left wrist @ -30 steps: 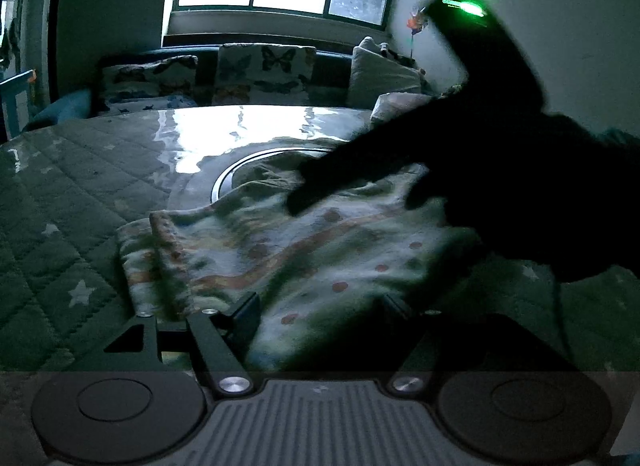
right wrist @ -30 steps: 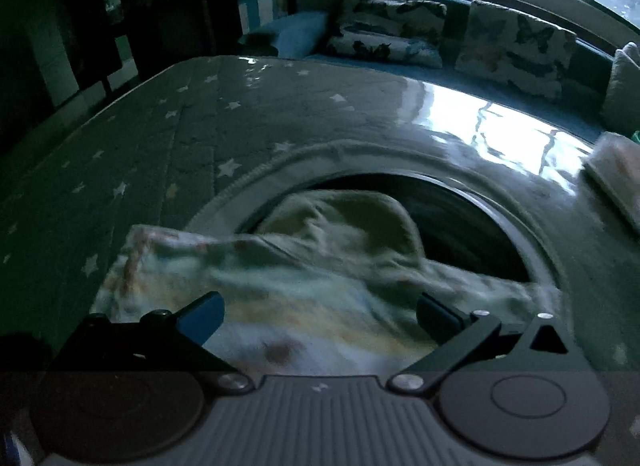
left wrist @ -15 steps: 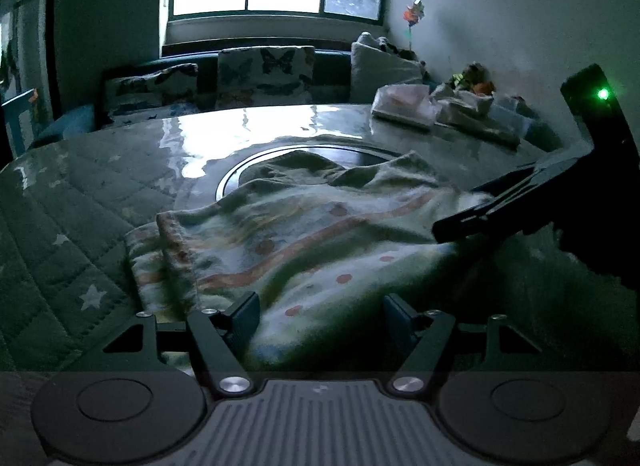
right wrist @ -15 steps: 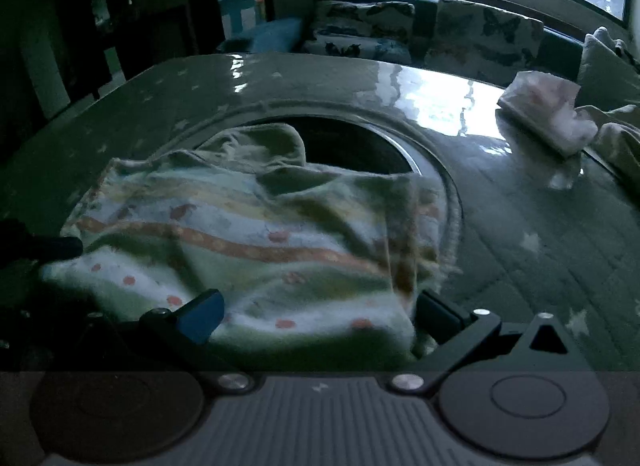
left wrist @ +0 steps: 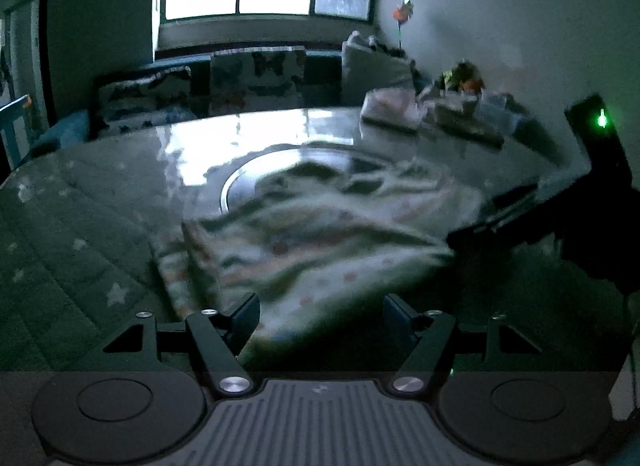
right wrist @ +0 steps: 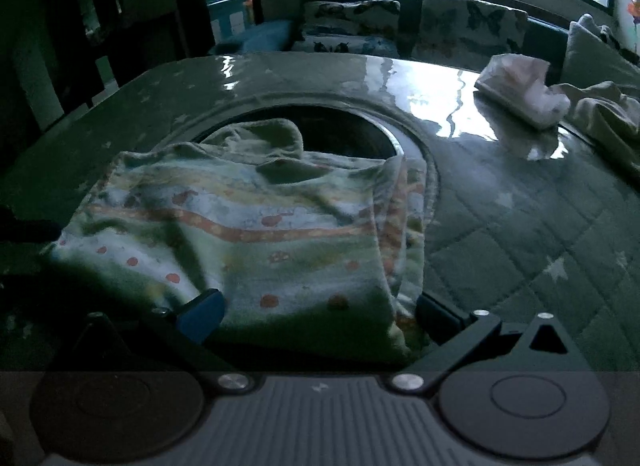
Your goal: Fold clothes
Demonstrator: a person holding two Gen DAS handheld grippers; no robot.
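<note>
Garment partly doubled over on quilted table; both grippers spread, nothing pinched

Striped, dotted garment (right wrist: 256,234) is seen lying on the star-quilted table cover (right wrist: 532,250), far part sagging over the round recess (right wrist: 352,133); one side edge is seen doubled in layers (right wrist: 396,225); left gripper (left wrist: 320,316) and right gripper (right wrist: 320,308) are held at opposite edges, jaws apart with cloth between them, not clamped; the left view is blurred, so contact cannot be judged. For a clean fold, all layers should be caught at the edge, corners matched, cloth kept taut and clear of the recess; folded pile (right wrist: 520,85) is kept apart.
</note>
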